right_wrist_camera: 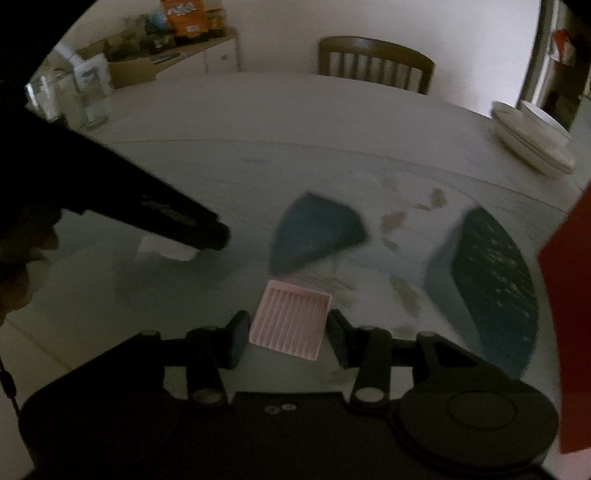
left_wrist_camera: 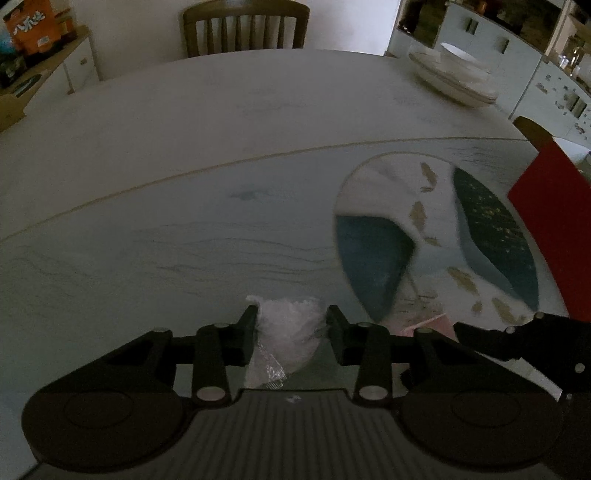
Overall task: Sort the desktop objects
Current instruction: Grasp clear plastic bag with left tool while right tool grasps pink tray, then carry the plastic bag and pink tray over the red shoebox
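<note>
In the left wrist view my left gripper is open, its fingers on either side of a crumpled clear plastic bag lying on the table. In the right wrist view my right gripper is open around a small pink ribbed tray, which lies on the table between the fingers without a visible squeeze. The left gripper's body shows as a dark shape at the left, over a white object. A corner of the pink tray and the right gripper's body show at the lower right of the left view.
The round table has a glass turntable with a blue and white pattern. A stack of white plates sits far right. A red box stands at the right edge. Glass jars stand far left. A wooden chair is behind.
</note>
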The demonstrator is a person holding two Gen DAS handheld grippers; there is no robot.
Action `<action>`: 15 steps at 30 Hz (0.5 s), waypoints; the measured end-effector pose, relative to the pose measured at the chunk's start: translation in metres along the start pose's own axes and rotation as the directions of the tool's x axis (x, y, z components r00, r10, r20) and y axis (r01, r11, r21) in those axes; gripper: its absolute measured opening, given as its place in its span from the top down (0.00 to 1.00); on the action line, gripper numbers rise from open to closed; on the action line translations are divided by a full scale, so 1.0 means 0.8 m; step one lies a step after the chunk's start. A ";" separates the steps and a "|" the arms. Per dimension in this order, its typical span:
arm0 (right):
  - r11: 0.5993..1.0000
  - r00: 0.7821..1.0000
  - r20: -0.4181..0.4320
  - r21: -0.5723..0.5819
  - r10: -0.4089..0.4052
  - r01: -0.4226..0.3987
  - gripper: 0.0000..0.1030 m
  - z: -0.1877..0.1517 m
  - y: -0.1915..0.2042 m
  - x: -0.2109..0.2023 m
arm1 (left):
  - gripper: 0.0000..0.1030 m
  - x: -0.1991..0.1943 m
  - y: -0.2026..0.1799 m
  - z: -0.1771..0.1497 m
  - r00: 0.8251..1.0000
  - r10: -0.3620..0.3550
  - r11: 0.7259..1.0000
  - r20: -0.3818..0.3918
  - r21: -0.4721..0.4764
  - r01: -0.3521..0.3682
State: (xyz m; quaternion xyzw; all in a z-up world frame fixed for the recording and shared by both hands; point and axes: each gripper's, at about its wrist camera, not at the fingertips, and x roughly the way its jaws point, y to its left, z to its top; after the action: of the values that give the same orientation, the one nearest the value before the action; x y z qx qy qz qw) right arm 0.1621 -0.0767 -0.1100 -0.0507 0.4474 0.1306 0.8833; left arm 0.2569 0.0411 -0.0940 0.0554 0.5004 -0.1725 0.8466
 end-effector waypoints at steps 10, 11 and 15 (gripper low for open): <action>0.997 0.999 0.005 0.065 -0.033 0.033 0.57 -0.014 -0.060 -0.037 | 0.63 -0.010 -0.057 -0.005 0.999 -0.049 0.998 0.004 0.038 0.049; 0.997 0.999 0.007 0.069 -0.036 0.035 0.57 -0.015 -0.066 -0.040 | 0.63 -0.012 -0.063 -0.005 0.998 -0.056 0.998 0.006 0.042 0.056; 0.996 0.999 0.023 0.080 -0.035 0.034 0.57 -0.017 -0.086 -0.059 | 0.63 -0.022 -0.087 -0.002 0.997 -0.071 0.996 0.012 0.053 0.070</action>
State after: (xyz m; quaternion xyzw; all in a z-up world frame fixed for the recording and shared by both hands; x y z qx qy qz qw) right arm 0.1443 -0.1543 -0.0821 -0.0217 0.4407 0.0980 0.8920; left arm 0.2237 -0.0193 -0.0742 0.0588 0.4915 -0.2157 0.8417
